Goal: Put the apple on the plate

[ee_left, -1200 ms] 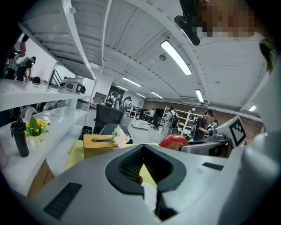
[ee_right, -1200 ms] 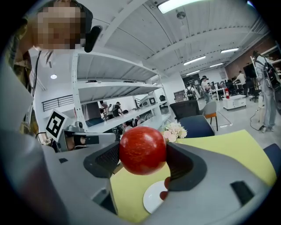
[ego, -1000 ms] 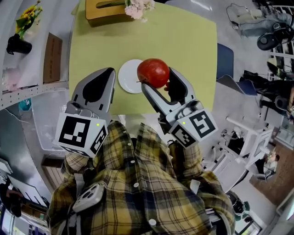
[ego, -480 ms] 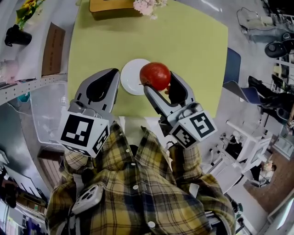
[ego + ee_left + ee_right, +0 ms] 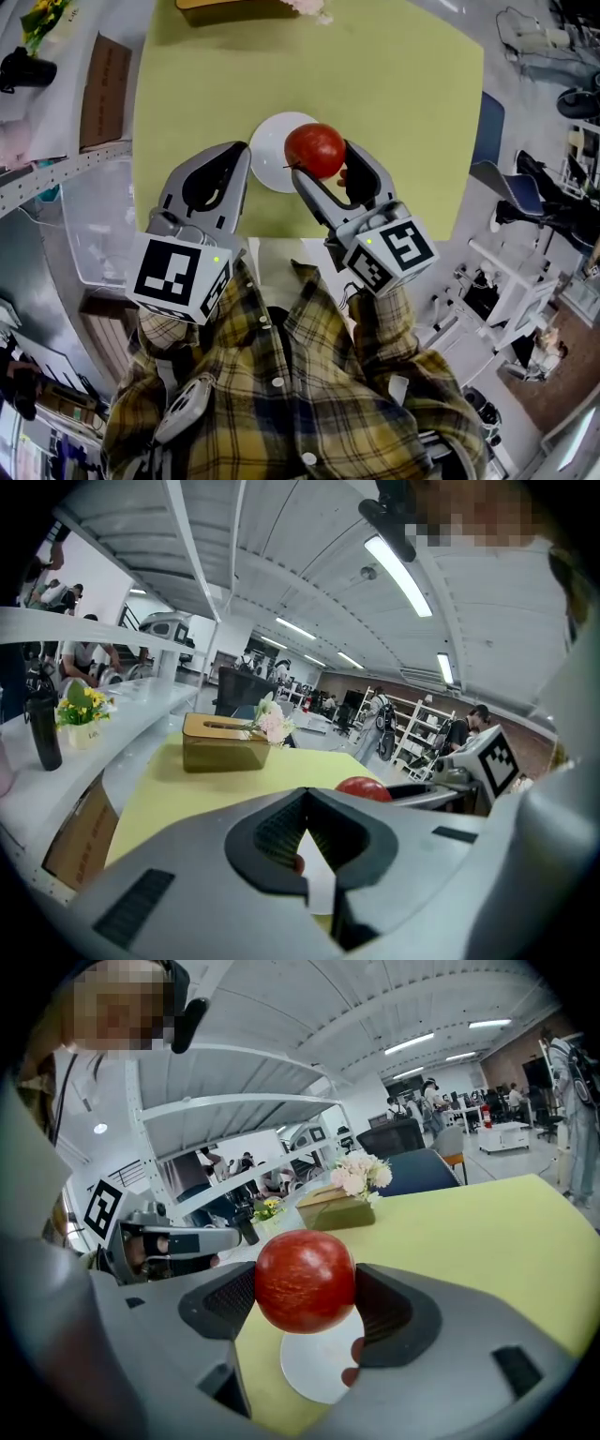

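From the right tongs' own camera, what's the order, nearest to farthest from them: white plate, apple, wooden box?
1. Apple, clamped in the right tongs, centre.
2. White plate, just below, on the table.
3. Wooden box, at the far end, behind the apple.

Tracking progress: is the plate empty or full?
Empty: the plate lies bare; the apple sits clamped in the right hand-held gripper.

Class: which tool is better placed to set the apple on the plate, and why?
Right. The right tool grips the apple above the plate; the left tool is shut and empty.
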The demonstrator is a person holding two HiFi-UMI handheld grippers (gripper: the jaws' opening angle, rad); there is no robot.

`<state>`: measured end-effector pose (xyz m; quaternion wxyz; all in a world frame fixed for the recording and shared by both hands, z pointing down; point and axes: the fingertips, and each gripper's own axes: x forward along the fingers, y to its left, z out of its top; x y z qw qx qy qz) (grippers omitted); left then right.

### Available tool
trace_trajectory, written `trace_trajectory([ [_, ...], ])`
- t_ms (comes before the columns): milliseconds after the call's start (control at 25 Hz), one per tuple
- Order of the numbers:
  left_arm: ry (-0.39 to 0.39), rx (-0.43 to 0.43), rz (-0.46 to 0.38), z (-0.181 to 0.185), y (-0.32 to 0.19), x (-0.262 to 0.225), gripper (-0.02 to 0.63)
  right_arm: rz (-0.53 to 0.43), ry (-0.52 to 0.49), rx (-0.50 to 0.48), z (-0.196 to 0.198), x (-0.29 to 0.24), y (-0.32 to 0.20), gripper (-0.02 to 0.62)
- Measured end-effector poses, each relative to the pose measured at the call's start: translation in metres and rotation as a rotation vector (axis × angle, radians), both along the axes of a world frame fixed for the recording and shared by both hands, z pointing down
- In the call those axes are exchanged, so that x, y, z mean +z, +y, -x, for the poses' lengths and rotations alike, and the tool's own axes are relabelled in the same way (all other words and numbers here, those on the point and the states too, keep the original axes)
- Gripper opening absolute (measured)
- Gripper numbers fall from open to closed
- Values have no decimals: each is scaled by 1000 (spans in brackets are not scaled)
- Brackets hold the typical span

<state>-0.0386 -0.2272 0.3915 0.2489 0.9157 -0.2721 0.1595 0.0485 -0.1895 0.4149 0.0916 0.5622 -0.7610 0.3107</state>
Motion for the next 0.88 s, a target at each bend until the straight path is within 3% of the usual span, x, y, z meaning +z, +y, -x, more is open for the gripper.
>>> trace_trajectory([
  [280,-19,-15,31,2,11,17,6,31,32,-49,3,28,9,328],
  [880,-35,-22,91,9,22,46,6,88,17,-38,4,70,10,328],
])
